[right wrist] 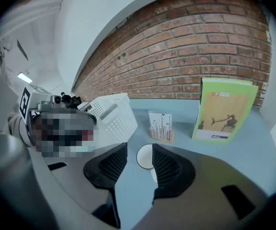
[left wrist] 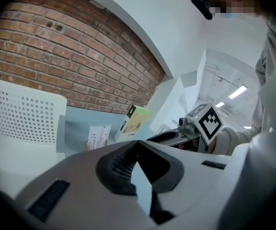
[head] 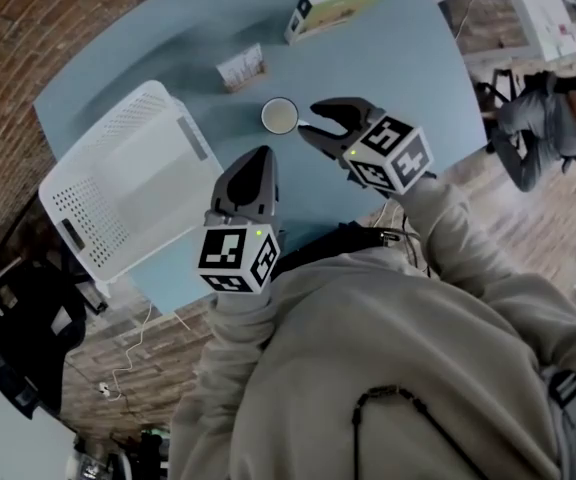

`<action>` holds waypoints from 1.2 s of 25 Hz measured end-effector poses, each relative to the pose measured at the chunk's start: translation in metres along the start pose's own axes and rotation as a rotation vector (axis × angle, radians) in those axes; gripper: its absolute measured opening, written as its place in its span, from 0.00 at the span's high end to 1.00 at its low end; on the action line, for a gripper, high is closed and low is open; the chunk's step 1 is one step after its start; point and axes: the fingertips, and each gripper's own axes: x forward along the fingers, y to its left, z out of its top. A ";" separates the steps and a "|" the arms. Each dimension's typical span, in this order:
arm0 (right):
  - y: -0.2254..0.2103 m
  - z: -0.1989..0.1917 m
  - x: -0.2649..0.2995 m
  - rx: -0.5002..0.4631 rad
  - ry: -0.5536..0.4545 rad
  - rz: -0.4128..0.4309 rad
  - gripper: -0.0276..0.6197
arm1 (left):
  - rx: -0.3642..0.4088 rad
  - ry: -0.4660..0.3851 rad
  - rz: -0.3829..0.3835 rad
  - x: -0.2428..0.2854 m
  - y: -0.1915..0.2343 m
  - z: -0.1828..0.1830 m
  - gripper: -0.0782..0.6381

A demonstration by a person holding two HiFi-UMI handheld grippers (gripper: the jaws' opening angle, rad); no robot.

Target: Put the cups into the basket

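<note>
A single white cup stands upright on the blue table, empty as far as I can see. My right gripper is open, and its fingertips lie just to the right of the cup, apart from it. In the right gripper view the cup shows in the gap just beyond that gripper's tips, partly hidden by the right finger. The white perforated basket sits at the table's left and holds nothing. My left gripper is shut and empty, between basket and cup, nearer me.
A green and white book stands at the far edge of the table. A small card holder sits behind the cup. The table's near edge runs under my arms. A person sits beyond the table, far right.
</note>
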 end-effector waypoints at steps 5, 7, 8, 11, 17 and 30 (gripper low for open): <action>-0.010 -0.025 0.020 0.003 0.070 0.011 0.70 | -0.043 0.024 0.006 0.010 0.011 -0.019 0.90; -0.015 -0.039 0.028 0.006 0.099 0.013 0.69 | -0.049 0.043 0.005 0.014 0.010 -0.029 0.90; -0.017 -0.045 0.032 0.006 0.115 0.013 0.68 | -0.048 0.051 0.005 0.016 0.011 -0.034 0.90; -0.022 -0.063 0.046 -0.008 0.165 0.016 0.67 | -0.050 0.073 0.002 0.022 0.011 -0.046 0.90; -0.029 -0.092 0.070 -0.038 0.240 0.009 0.67 | -0.103 0.093 -0.014 0.030 0.006 -0.065 0.90; -0.042 -0.112 0.095 -0.116 0.323 -0.030 0.67 | -0.148 0.122 0.013 0.031 0.018 -0.088 0.91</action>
